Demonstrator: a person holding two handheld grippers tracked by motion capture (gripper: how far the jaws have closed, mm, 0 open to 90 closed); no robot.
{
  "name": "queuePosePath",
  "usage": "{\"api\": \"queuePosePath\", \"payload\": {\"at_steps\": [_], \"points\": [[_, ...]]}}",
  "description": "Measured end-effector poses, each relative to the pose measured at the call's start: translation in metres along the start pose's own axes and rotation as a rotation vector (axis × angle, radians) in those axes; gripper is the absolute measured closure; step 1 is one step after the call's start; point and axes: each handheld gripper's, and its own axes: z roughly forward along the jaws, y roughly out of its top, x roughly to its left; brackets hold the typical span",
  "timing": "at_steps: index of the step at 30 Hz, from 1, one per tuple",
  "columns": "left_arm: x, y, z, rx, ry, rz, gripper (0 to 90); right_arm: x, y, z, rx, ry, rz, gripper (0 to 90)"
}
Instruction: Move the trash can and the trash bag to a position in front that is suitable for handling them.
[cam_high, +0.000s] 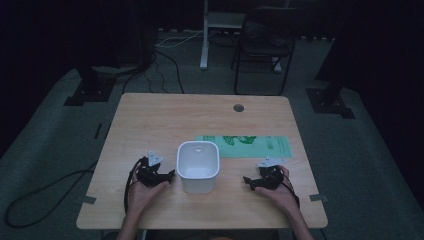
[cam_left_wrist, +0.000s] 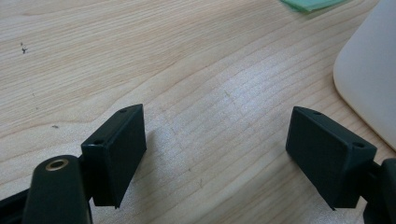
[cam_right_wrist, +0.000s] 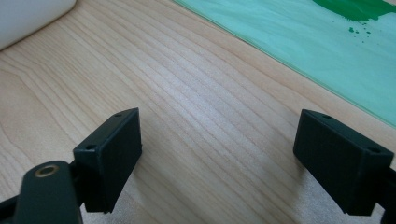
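A white square bin stands near the front middle of the wooden table; its inside looks bare. Behind it to the right lies a flat green printed bag. My left gripper rests on the table just left of the bin, jaws open with only wood between them; the bin's wall shows at the right of the left gripper view. My right gripper rests right of the bin, open over bare wood, with the green bag ahead and the bin's corner at upper left.
A round cable hole sits near the table's far edge. Beyond the table stand a dark chair and a white stand leg. Cables trail on the grey floor at the left.
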Motion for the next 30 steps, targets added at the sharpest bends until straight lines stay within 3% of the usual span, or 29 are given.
{"api": "queuePosePath", "payload": {"at_steps": [21,29,30], "points": [[0.000,0.000,0.000,0.000,0.000,0.000,20.7,-0.020,0.010,-0.008,0.009,-0.047,0.006,28.8],[0.000,0.000,0.000,0.000,0.000,-0.001,20.7,-0.035,0.017,-0.009,0.018,-0.094,0.021,34.0],[0.000,0.000,0.000,0.000,0.000,-0.001,20.7,-0.041,0.018,-0.010,0.011,-0.103,0.044,34.9]]}}
